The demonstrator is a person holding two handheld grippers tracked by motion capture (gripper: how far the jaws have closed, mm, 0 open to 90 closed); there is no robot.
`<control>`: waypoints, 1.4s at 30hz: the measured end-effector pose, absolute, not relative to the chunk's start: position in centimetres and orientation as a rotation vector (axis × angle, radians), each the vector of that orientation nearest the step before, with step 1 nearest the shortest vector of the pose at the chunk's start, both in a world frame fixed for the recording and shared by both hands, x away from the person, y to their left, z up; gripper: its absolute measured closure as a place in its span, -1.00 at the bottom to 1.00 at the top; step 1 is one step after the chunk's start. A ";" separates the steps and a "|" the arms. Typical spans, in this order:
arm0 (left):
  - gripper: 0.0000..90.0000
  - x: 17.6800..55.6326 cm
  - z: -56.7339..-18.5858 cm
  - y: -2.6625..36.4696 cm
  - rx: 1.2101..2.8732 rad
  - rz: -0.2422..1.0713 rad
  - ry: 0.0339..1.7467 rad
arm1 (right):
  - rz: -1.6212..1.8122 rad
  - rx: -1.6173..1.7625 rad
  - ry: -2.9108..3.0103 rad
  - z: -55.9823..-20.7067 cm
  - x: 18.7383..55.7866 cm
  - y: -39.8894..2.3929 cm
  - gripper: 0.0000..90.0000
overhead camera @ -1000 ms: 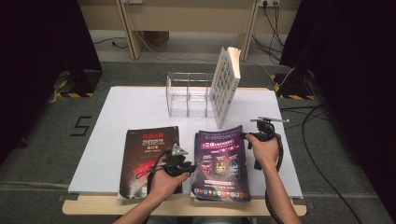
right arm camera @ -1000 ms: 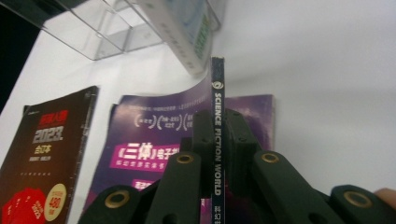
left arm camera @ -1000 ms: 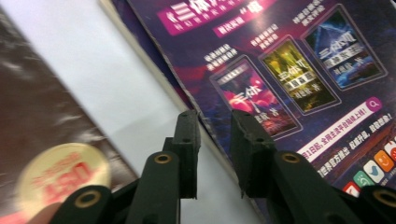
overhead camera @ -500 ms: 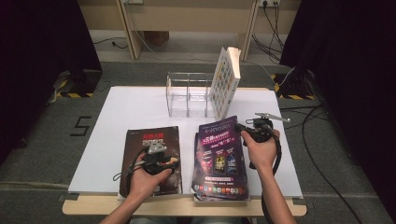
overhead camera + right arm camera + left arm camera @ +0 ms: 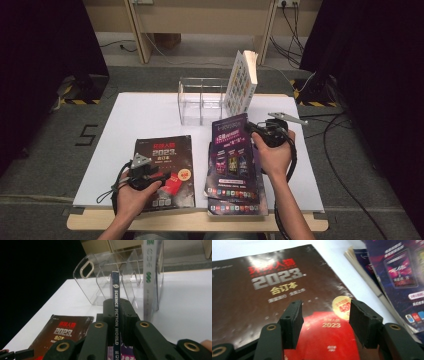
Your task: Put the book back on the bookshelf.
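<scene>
A purple magazine [image 5: 230, 155] tilts up off the stack at the table's front right. My right gripper [image 5: 257, 131] is shut on its far right edge; in the right gripper view the jaws [image 5: 116, 302] clamp a spine [image 5: 117, 315] that reads SCIENCE FICTION WORLD. A dark brown 2023 magazine [image 5: 162, 160] lies flat at the front left. Just above its red lower part hovers my left gripper [image 5: 159, 175]. Its jaws [image 5: 325, 307] have just been opening and hold nothing; under them is that cover [image 5: 274, 285].
A clear acrylic holder [image 5: 200, 100] [image 5: 100, 282] stands at the back middle, with a book [image 5: 241, 82] [image 5: 150, 277] upright in its right compartment. More magazines [image 5: 235, 200] lie under the lifted one. The table's front edge [image 5: 200, 220] is close to both hands.
My left gripper has left the purple magazine's left edge, moved left over the brown magazine and opened. My right gripper has risen, tilting the purple magazine up.
</scene>
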State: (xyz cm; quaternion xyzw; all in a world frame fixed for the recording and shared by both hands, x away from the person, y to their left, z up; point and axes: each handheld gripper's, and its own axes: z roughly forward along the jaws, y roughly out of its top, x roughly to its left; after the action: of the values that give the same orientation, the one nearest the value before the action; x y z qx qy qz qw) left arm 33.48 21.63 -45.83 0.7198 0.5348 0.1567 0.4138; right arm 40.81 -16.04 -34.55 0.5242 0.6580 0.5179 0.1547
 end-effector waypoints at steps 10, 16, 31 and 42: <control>-0.03 33.1 -46.2 22.8 1.774 0.412 1.359 | 1.507 1.407 1.833 -32.7 40.9 -14.8 0.89; -0.03 33.1 -46.2 23.1 1.763 0.414 1.370 | 1.530 1.366 1.808 -31.8 41.2 -13.9 0.89; -0.03 33.1 -46.2 23.1 1.764 0.426 1.372 | 1.556 1.292 1.763 -30.5 42.3 -12.3 0.89; -0.03 33.2 -46.3 23.2 1.764 0.428 1.372 | 1.581 1.274 1.725 -29.7 43.4 -11.6 0.89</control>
State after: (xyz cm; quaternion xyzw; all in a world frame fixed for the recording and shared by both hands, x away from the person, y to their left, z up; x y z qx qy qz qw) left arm 33.16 23.19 -46.33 0.7037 0.5471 0.1708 0.4198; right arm 43.37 -11.61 -29.72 0.4647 0.6290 0.5765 0.2366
